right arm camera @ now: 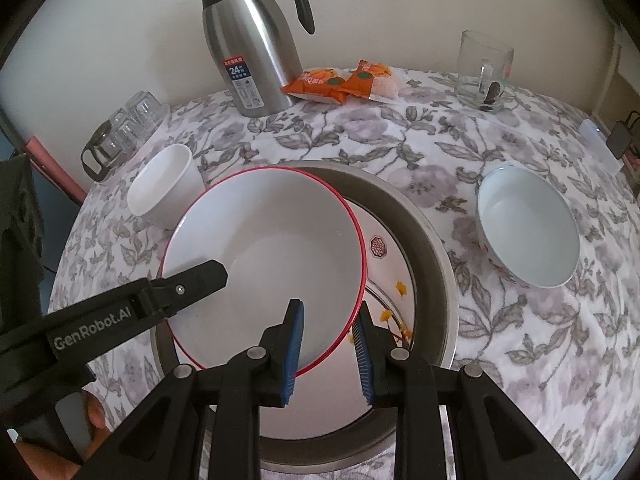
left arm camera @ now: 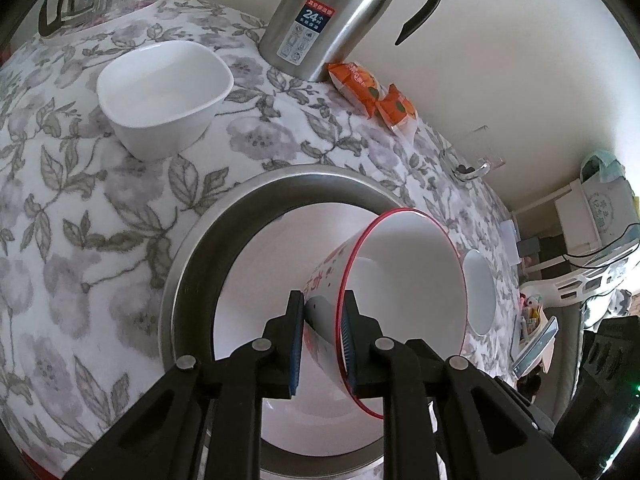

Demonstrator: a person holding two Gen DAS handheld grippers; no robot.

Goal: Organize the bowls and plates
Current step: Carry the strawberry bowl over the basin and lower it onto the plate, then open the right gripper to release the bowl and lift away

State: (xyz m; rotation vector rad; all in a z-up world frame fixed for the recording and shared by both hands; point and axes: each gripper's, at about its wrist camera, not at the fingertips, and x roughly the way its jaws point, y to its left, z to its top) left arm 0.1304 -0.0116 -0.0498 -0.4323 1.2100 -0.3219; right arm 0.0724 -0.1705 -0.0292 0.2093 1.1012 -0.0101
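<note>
Red-rimmed bowl [right arm camera: 264, 256] hangs tilted over the plate [right arm camera: 386, 280] inside the steel basin [right arm camera: 432, 248], near the middle of the flowered tablecloth [right arm camera: 520, 340]. Both the left gripper [left arm camera: 322, 344] and right gripper [right arm camera: 330, 354] pinch its rim, it seems, from opposite sides. One white bowl [right arm camera: 166, 192] sits far left, another bowl [right arm camera: 528, 232] right.

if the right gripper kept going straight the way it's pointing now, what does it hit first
The right gripper is shut on the red-rimmed bowl, so that goes with it; beyond, probably the patterned plate in the metal basin, though depth is unclear.
</note>
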